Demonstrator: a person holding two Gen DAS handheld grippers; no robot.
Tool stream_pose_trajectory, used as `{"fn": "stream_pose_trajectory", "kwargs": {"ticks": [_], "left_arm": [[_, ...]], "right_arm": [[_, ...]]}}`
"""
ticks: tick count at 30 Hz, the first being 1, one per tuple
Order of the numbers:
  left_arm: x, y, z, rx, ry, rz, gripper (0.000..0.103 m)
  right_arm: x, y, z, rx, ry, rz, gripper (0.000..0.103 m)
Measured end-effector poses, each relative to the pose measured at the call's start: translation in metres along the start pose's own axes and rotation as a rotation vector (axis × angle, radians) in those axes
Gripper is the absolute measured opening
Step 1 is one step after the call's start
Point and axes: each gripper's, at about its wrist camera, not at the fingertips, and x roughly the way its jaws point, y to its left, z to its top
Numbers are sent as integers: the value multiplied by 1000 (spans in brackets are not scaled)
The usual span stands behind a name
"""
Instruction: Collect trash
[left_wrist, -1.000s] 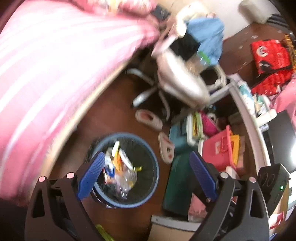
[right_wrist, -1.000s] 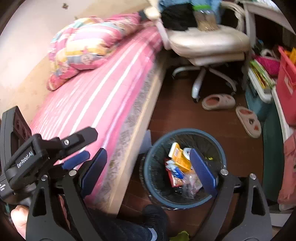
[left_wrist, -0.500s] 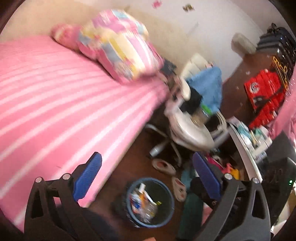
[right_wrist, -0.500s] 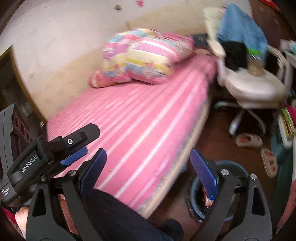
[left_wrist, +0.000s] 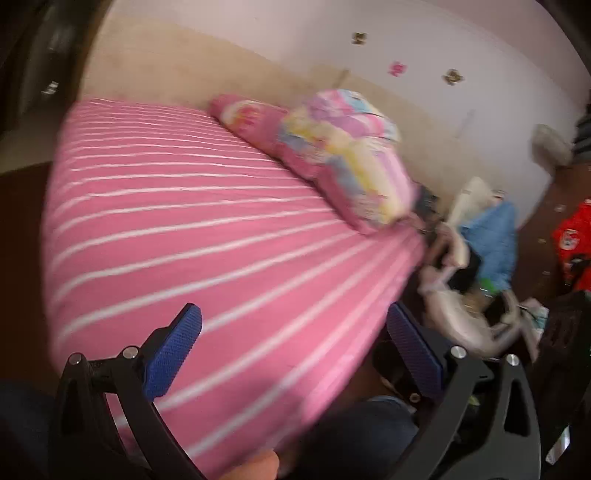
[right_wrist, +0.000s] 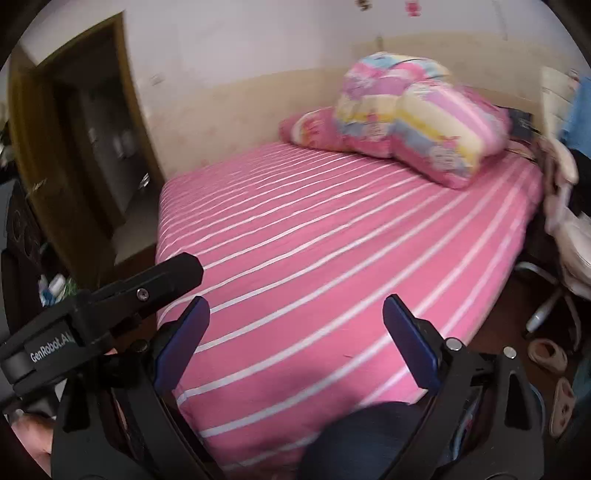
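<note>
Both views look across a pink striped bed (left_wrist: 207, 229), which also fills the right wrist view (right_wrist: 332, 236). My left gripper (left_wrist: 293, 350) is open and empty, its blue pads wide apart over the bed's near edge. My right gripper (right_wrist: 295, 339) is open and empty too, above the bed's near corner. The left gripper's black body (right_wrist: 96, 310) shows at the left of the right wrist view. No trash is visible on the bed. Only a sliver of the bin's blue rim (right_wrist: 537, 398) shows behind my right finger.
A folded multicoloured quilt (right_wrist: 417, 114) and pink pillow (left_wrist: 251, 118) lie at the bed's head. A white office chair (left_wrist: 469, 317) piled with clothes stands right of the bed. Slippers (right_wrist: 546, 354) lie on the dark floor. A doorway (right_wrist: 88, 147) is at the left.
Both grippers have lifted and tilted up from over the trash bin on the floor to face the bed. The bin has dropped almost out of view. Both stay open.
</note>
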Motion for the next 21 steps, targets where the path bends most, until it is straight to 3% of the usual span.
{"fn": "stream_pose_trajectory", "kwargs": {"ticks": [3, 8, 13, 21], "left_arm": [[3, 31, -1, -39, -11, 68, 97], [16, 67, -10, -87, -10, 136, 97], [28, 74, -13, -62, 0, 160, 97], [45, 70, -13, -40, 4, 157, 98]], "right_arm": [[26, 18, -5, -75, -14, 18, 94], [52, 24, -21, -92, -37, 16, 94], [57, 39, -34, -129, -99, -14, 94], [69, 40, -37, -183, -80, -35, 94]]}}
